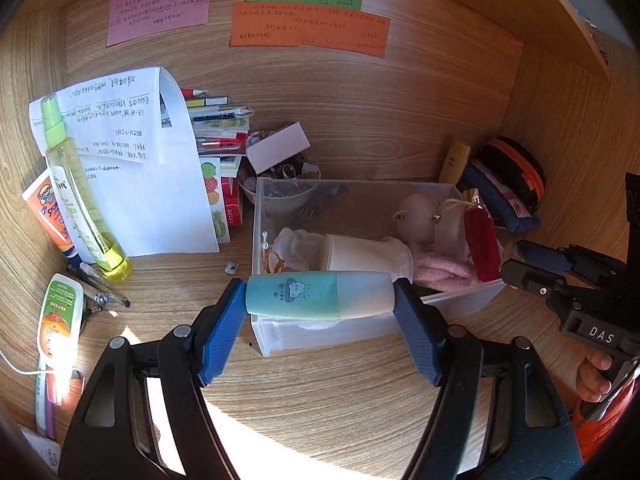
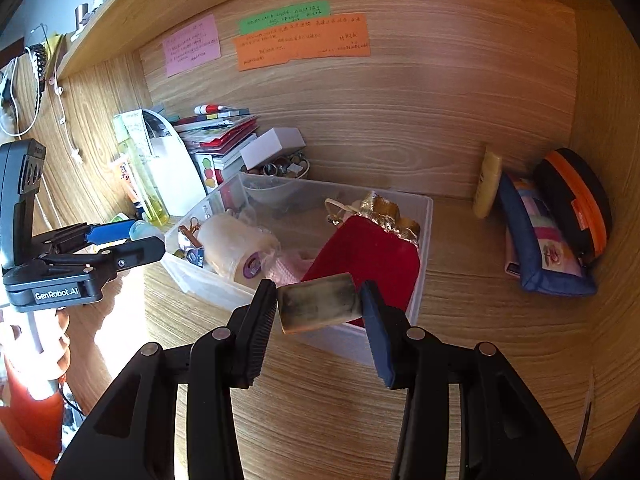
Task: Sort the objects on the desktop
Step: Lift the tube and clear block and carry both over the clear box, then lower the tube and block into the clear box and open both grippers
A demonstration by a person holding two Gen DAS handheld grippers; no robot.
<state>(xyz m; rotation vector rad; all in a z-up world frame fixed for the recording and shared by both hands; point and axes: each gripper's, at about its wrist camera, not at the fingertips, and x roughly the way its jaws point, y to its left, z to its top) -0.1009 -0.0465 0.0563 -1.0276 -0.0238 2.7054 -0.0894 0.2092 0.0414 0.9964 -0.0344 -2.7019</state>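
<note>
Left wrist: left claw (image 1: pixel 320 300) clamps teal bottle (image 1: pixel 318 296) sideways over clear bin (image 1: pixel 276 332) near rim; spray bottle (image 1: pixel 80 196) and papers (image 1: pixel 160 200) stand left on desk (image 1: pixel 340 392).
Right wrist: right claw (image 2: pixel 319 306) grips tan block (image 2: pixel 320 306) above bin's front corner, red pouch (image 2: pixel 368 256) just behind; blue pouch (image 2: pixel 544 248) well right.

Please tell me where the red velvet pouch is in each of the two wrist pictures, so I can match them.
Left wrist view: the red velvet pouch stands at the right end of the clear plastic bin, right of centre.
Right wrist view: the pouch is central, just behind the right hand-held gripper.
Shared landmark: the orange note on the back wall.
</note>
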